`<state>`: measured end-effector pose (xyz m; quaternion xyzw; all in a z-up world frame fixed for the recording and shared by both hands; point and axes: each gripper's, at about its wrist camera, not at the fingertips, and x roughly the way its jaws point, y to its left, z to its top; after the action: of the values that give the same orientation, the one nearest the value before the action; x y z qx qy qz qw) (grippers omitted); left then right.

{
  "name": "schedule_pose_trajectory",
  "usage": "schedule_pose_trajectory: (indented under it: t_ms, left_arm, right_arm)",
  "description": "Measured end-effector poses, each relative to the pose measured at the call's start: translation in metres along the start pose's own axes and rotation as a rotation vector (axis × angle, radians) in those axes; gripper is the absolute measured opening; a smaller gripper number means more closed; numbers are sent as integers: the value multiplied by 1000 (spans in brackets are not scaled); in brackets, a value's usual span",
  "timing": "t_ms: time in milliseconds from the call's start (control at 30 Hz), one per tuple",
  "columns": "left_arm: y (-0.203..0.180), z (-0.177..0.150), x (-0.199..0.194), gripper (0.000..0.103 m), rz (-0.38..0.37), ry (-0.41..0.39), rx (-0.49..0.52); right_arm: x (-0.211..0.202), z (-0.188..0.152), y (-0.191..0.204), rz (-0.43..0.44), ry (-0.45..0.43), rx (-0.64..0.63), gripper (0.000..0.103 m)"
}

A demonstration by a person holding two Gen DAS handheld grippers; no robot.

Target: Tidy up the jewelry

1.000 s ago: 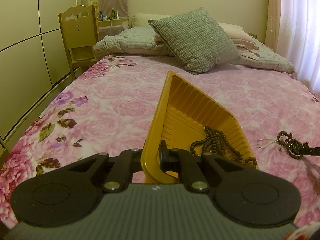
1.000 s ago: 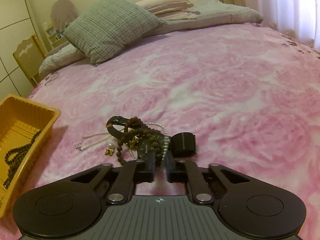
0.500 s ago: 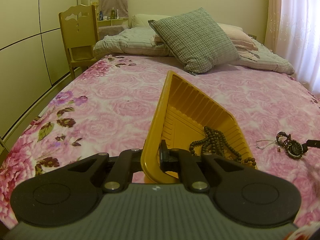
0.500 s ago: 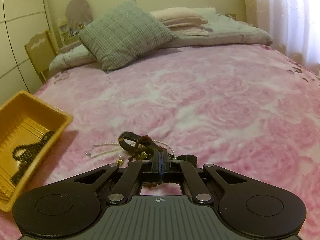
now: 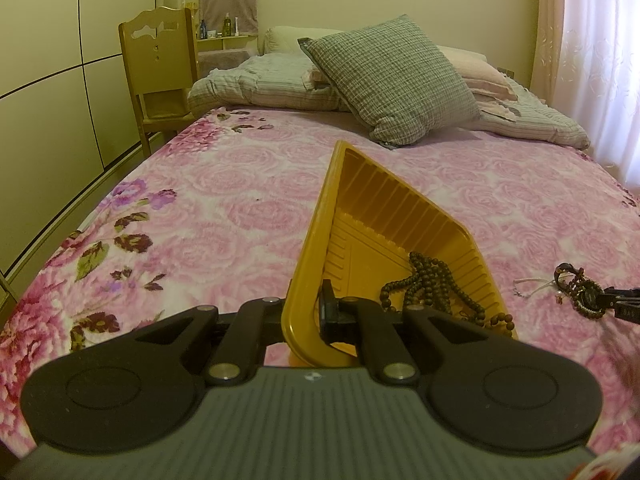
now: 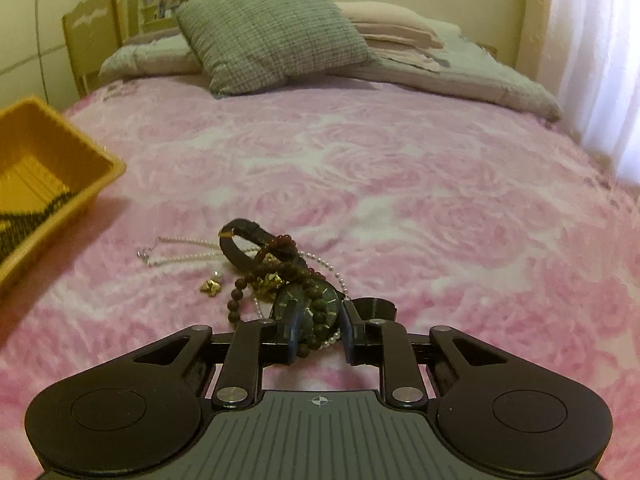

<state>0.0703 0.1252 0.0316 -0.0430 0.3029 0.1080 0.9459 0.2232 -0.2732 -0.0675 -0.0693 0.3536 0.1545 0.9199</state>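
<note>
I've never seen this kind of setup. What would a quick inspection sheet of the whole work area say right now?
Surface: bed with a pink rose-patterned blanket.
Job's things: yellow tray tilted up on one side, a dark bead string inside; jewelry pile on the blanket beside it: black watch, brown bead bracelets, pearl strand, gold earring.
Clutter: nothing seen.
Grippers: left gripper shut on the tray's near wall; right gripper has just been opening, jaws apart around the watch and beads.
Cables: nothing seen.
Surroundings: checked cushion, pillows, wooden chair, wardrobe panels, curtain.
</note>
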Motion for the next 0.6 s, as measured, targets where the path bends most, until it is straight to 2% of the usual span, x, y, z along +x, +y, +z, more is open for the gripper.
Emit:
schedule_pose_trajectory:
  t_ms: [67,200,400,600]
  left_arm:
    - [0,0,0,7,-1,0,-1]
    - [0,0,0,7,-1,-1,-1]
    - [0,0,0,7,0,-1,-1]
    - [1,0,0,7,-1,-2,0]
  right_arm:
    - [1,-1,4,-13,7,-26,6]
    - [-9,0,4,-6,-16,-17,6]
    - [-43,19,8,14,-117,-18,6]
    - [-73,45,26,92,-198,-36,6]
